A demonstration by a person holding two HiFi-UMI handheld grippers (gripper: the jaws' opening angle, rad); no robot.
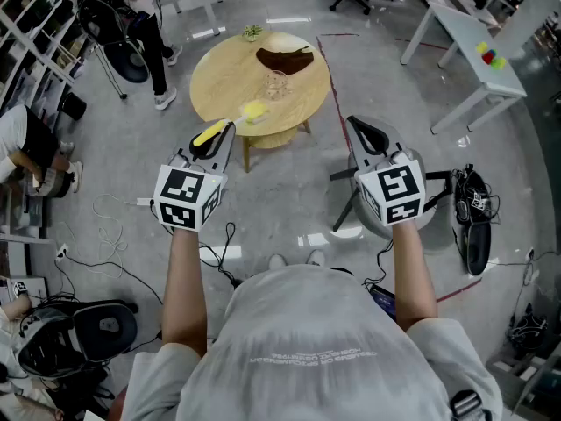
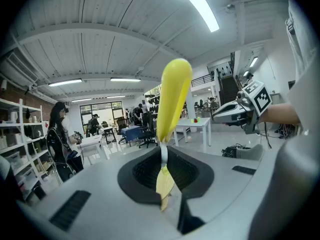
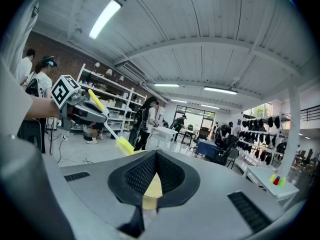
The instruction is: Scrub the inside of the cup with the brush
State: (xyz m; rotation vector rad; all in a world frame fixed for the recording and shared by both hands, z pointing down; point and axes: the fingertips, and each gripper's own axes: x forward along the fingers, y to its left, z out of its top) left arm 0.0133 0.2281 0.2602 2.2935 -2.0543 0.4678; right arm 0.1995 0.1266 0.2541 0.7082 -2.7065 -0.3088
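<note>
A person's two arms are seen from above, each with a handheld gripper, over a grey workshop floor. The left gripper [image 1: 221,137] has its jaws pinched on the handle of a yellow cup brush [image 1: 253,110], whose white shaft and yellow sponge head stick out ahead of the jaw tips. The right gripper [image 1: 359,128] has its jaws pressed together, with nothing held. A clear glass cup [image 1: 276,83] stands upright on a round wooden tabletop [image 1: 219,82], a little ahead of the brush head, not yet touched, and well ahead and to the left of the right jaws. The step in hand is judged to be the approach. The brush head is best lined up over the cup's mouth and lowered straight in, then turned against the wall. The cup looks light and unheld, so it could be tipped or pushed. It would be steadied if the right jaws were spread and closed on it. Nothing is seen between the brush head and the cup. Just beyond the cup lies a dark brown leaf-shaped dish [image 1: 285,58], and farther off a small plant [image 1: 252,32]. Cables [image 1: 114,235] trail on the floor left of the left jaws, and a standing person [image 1: 149,33] is seen beyond them.
</note>
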